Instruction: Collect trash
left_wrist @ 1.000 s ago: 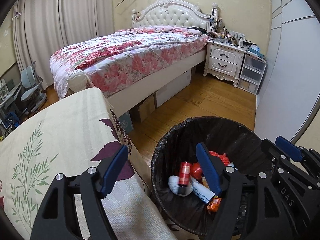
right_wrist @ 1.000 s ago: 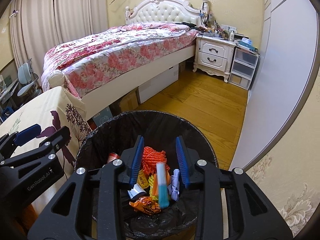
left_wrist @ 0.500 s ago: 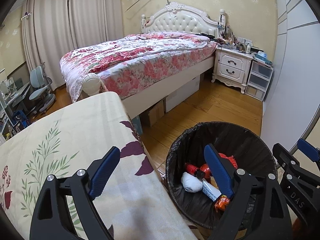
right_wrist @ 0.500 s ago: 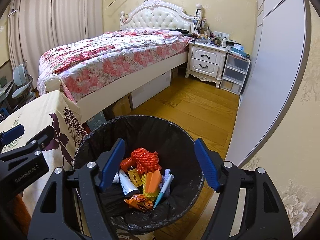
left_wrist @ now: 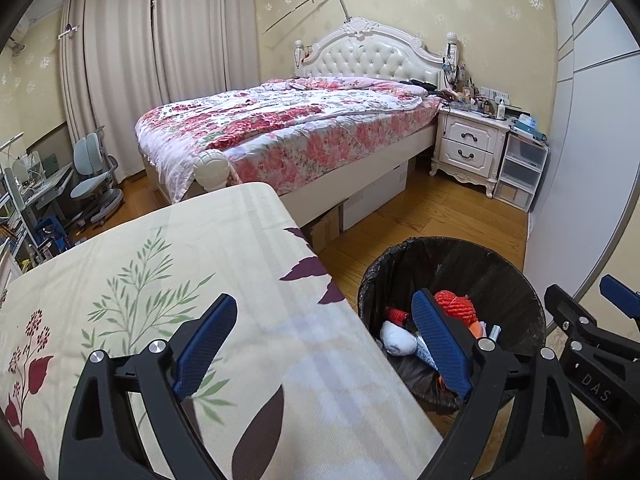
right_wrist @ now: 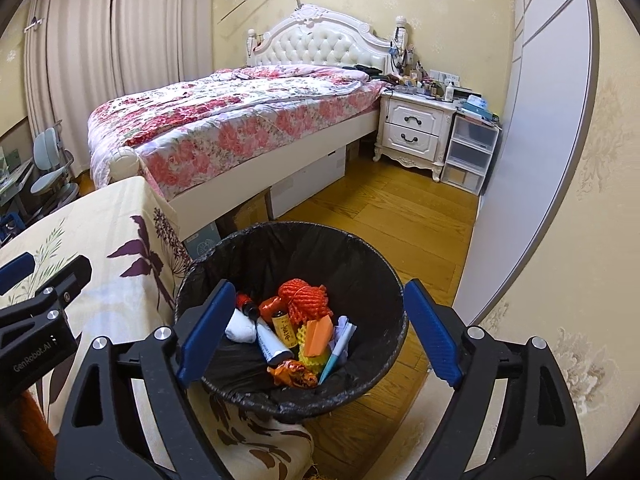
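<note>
Room: bedroom with a wooden floor (right_wrist: 372,216), a bed under a pink floral quilt (right_wrist: 224,120) at 12 o'clock.
Table: cream leaf-print tablecloth (left_wrist: 168,280), just beside the bin at its 9 o'clock.
Bin: round black-lined waste bin (right_wrist: 360,264) on the floor; it holds an orange rope bundle (right_wrist: 306,296), white wad, tubes and wrappers.
Right gripper (right_wrist: 316,336): jaws opening, wide, empty; trash lies below, between the blue pads (right_wrist: 430,334).
Left gripper (left_wrist: 320,348): jaws opening, wide, empty, over the table edge; bin at its 3 o'clock.

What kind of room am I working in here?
A home bedroom, most likely: a bed with a floral quilt and tufted white headboard, a white two-drawer nightstand, and long beige curtains.
</note>
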Action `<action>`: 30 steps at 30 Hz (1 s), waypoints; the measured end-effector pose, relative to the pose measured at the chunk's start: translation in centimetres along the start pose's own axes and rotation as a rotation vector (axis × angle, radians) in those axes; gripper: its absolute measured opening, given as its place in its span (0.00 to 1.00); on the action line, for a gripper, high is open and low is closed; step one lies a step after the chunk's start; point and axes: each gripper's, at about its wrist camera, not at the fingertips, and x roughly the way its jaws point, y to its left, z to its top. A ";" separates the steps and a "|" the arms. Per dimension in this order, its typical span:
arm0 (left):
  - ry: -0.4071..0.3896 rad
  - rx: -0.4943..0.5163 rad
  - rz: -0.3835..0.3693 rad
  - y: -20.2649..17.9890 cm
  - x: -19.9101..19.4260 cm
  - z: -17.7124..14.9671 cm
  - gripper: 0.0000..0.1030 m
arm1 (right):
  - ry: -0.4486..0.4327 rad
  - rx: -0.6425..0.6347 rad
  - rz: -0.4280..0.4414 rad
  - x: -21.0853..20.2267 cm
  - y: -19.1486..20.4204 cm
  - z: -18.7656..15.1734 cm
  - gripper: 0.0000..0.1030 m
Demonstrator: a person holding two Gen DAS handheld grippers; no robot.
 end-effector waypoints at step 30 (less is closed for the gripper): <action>-0.037 -0.061 0.043 4.5 -5.9 -3.0 0.87 | -0.073 -0.045 0.037 -6.8 2.2 -2.2 0.83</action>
